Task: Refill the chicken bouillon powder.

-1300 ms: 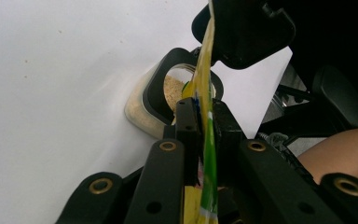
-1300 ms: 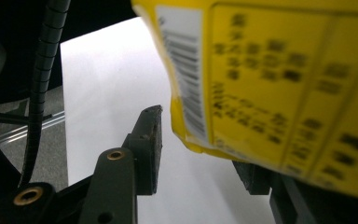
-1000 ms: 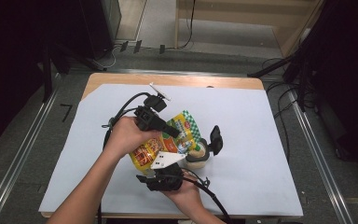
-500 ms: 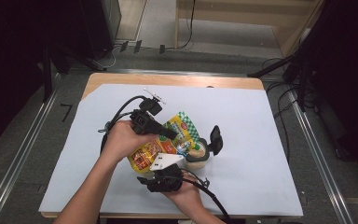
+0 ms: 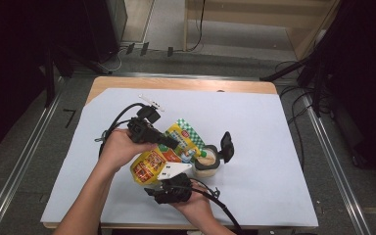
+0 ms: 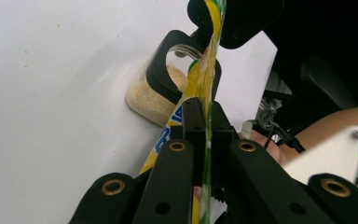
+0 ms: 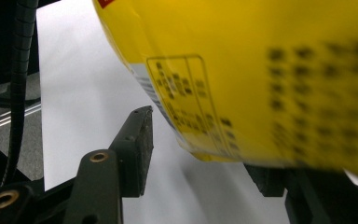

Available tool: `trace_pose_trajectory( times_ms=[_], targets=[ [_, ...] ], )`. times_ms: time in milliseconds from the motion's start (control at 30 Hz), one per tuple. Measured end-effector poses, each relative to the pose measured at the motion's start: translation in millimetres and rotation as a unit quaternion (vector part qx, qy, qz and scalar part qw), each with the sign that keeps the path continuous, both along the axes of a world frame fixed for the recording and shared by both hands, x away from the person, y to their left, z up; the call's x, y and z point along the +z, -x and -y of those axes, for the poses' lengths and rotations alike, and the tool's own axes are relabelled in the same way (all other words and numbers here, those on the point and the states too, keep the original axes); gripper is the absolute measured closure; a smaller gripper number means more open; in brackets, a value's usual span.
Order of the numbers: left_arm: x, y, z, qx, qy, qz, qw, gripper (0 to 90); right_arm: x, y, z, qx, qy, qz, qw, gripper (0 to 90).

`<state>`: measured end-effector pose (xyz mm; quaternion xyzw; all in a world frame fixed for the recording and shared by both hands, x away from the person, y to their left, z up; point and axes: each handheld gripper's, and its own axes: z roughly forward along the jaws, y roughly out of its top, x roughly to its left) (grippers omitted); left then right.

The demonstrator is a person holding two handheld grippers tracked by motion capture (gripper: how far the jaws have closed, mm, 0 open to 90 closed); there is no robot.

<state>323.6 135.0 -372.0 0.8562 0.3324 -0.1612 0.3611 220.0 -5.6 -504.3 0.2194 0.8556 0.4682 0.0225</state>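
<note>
Yellow printed foil snack pouch (image 5: 164, 154), held tilted over the white-covered table (image 5: 274, 147), its long axis running from low near the person up to its green top beside the open clear jar of beige granules (image 5: 206, 164). Left gripper (image 6: 204, 116): fingers clenched on the pouch's upper edge. Right gripper (image 7: 205, 154): fingers have just been opening, released either side of the pouch's bottom, pads clear.

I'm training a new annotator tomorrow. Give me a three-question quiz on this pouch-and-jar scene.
1. True or false: the left tool is shut on the yellow printed plastic pouch.
2. The clear plastic jar of beige granules has its black hinged lid: A) flipped open B) shut C) lying apart on the table.
3. In the right gripper view, do the right tool's pads press the pouch?

Key: 1 true. 2 A. 3 No; the one pad in view stands clear, the jaws having just been opening, with the pouch bottom between them.
</note>
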Motion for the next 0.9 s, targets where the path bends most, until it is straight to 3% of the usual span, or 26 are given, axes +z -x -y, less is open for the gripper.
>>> trace_pose_trajectory(
  times_ms=[67,367,733,900],
  targets=[
    [1.1,0.6,-9.5,0.002,0.018,-0.002,0.9998,90.0,1.1,-1.7,3.6,-0.006,-0.008,0.000,1.0000,47.9],
    [8.0,3.2,-26.9,0.021,0.038,0.016,0.9989,90.0,6.3,-4.1,10.6,-0.018,-0.020,-0.001,0.9996,46.4],
    [12.8,2.8,-50.8,0.052,0.047,0.029,0.9971,90.0,7.2,-7.8,15.9,-0.029,-0.021,-0.013,0.9993,46.1],
    [15.6,0.7,-65.7,0.082,0.058,0.041,0.9941,90.0,6.5,-9.4,17.8,-0.028,-0.020,-0.026,0.9991,44.6]
  ],
)
